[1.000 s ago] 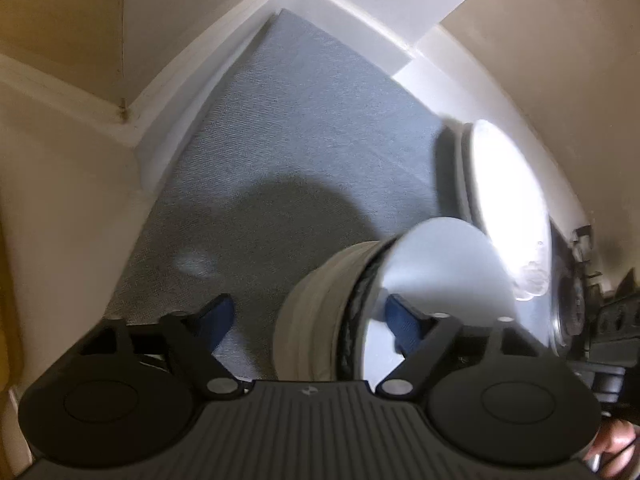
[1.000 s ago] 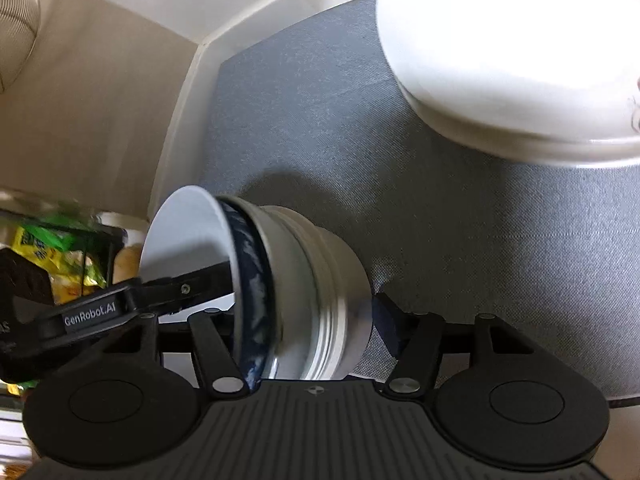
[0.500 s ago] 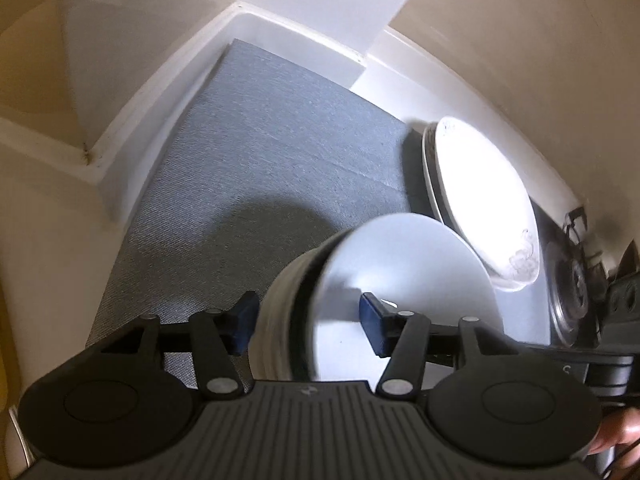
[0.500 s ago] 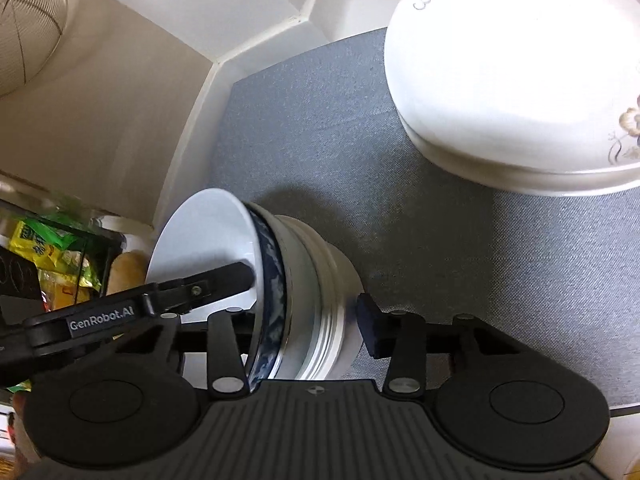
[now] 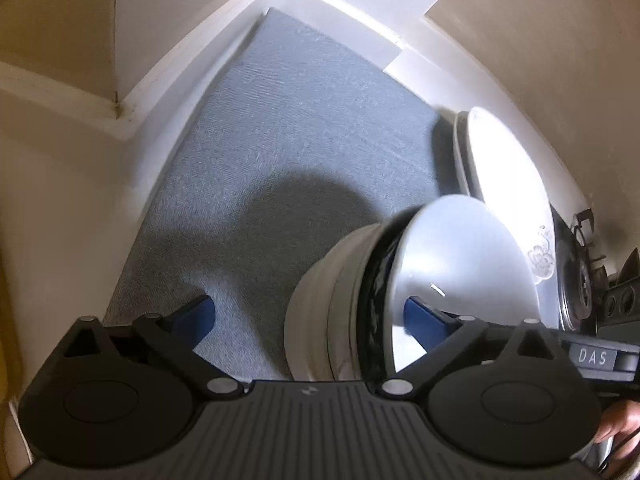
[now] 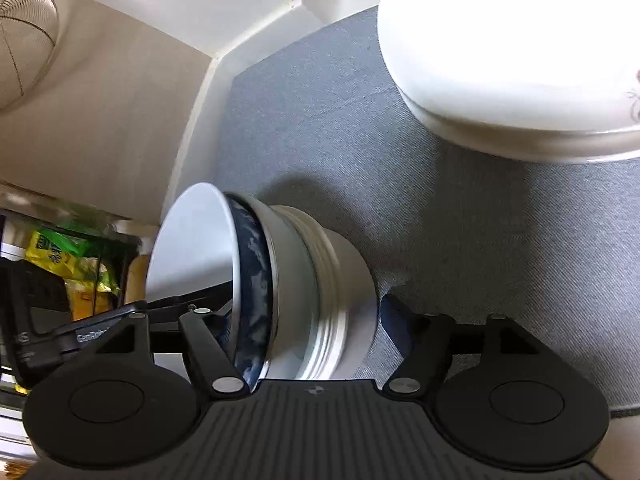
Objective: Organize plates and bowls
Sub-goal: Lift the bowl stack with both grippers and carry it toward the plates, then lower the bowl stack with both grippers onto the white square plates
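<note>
I have the left gripper [image 5: 308, 316] with its jaws spread wide; its blue left pad hangs over the grey shelf liner [image 5: 288, 140] and its right pad reaches inside the mouth of the stack of nested bowls [image 5: 360, 300], touching nothing that I can confirm. The right gripper [image 6: 304, 312] straddles the same stack [image 6: 296, 280] with its jaws apart; the left finger lies inside the mouth and the right pad sits just beside the base of the outermost bowl. Whether either pad presses on the porcelain, I cannot tell. The stack lies on its side above the liner [image 6: 320, 120], mouth toward the open front of the cabinet, with a white bowl innermost, a dark blue patterned bowl [image 6: 252, 272] around it and plain white bowls outside. A stack of white plates [image 6: 500, 52] with a floral print rests on the liner toward the right rear, apart from the bowls; in the left wrist view it [image 5: 500, 176] stands beyond the bowl rim. A wire mesh strainer [image 6: 22, 36] hangs at upper left, and yellow-green packets [image 6: 60, 256] sit outside the cabinet at left.
</note>
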{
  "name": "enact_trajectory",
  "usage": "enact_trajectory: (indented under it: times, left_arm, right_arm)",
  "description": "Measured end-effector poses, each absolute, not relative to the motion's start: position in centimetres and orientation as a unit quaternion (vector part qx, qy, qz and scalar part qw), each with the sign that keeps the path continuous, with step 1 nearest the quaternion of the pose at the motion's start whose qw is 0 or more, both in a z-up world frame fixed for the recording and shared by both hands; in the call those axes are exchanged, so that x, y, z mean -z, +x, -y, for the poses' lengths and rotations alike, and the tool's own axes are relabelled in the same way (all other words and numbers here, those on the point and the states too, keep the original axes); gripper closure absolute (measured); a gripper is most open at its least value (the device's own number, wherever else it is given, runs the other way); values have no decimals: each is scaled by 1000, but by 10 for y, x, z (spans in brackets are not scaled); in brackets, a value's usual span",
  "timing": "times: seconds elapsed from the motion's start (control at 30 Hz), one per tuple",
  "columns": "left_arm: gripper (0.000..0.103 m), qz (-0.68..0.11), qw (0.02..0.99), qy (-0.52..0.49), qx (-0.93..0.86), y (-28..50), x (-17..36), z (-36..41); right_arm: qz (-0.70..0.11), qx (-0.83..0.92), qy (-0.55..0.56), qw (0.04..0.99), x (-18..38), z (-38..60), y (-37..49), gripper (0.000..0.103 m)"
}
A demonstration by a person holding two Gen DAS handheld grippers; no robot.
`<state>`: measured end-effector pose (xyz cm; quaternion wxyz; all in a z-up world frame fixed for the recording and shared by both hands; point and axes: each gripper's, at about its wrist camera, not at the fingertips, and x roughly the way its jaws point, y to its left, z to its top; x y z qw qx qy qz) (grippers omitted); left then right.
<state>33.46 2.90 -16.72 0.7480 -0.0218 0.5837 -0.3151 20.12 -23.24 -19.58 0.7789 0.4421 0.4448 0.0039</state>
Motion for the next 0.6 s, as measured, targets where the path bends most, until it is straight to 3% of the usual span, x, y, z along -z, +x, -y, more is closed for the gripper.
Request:
enact_trajectory:
  times: [0.13,0.3,0.5,0.53,0.6]
  left_arm:
    - [0,-573,752,-14,325,335,167,-27]
    - [0,-554,763,-40,331,332,170,-37]
    - [1,-564,750,-60,340,340,169,-45]
    - [2,-566,748,-58,342,340,168,-45]
    - [23,-567,737,-59,364,338,168,-44]
  right_arm:
    - [-439,-11,453,776,198,236,202,29]
    - [-427,-28,469,772,202,236,203,13]
    - [-408,-30,467,784,203,231,198,8]
    - [-406,-28,467,785,203,230,197,8]
    - [-408,-25,464,786,202,228,197,14]
